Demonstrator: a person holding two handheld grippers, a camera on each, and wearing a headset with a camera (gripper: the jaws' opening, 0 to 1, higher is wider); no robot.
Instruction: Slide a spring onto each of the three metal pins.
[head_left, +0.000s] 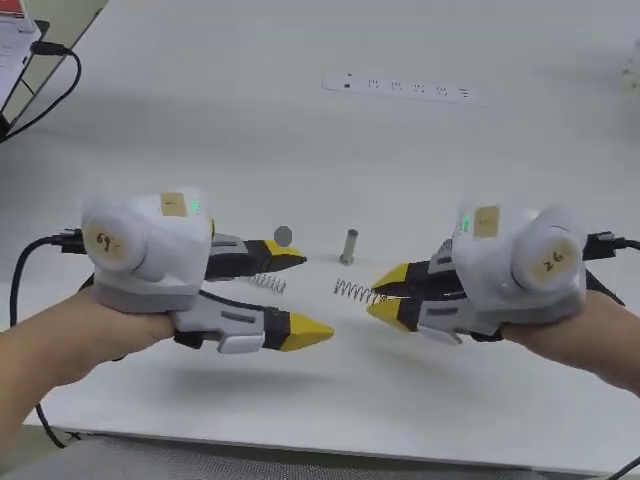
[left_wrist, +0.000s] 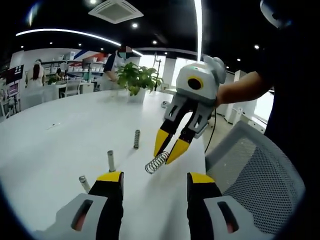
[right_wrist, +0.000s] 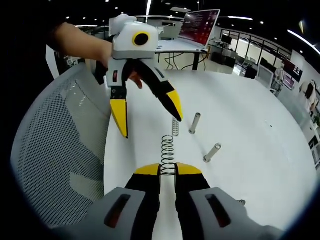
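Nearest you, your left tongs (head_left: 310, 295) hang wide apart with nothing between them, over the surface (head_left: 300, 400) not far from its front edge. Opposite them, your right tongs (right_wrist: 168, 169) are pinched down on one end of a spring (right_wrist: 168, 147). The rest of the coil reaches out past the tips toward the left tongs; whether its free end touches the surface, I can't tell.

That coil looks like thin, light wire. Expect it to flex and wobble sideways under any push, and it could squirt out of a tip grip. A gentle pinch across the last few turns seems right, leaving the far mouth open. Squeeze hard and you may crush the turns.

Just beyond, a second spring (head_left: 267, 283) lies loose on the surface beside the upper left tip. Past that come the pins. One pin (head_left: 349, 245) stands upright and bare, and another pin (head_left: 283, 236) sits to its left, also bare. They read as stiff, smooth metal, so the coil should slide freely. A sideways nudge might tip one, so take it low on the shaft.

Toward the far edge lies a power strip (head_left: 405, 88).
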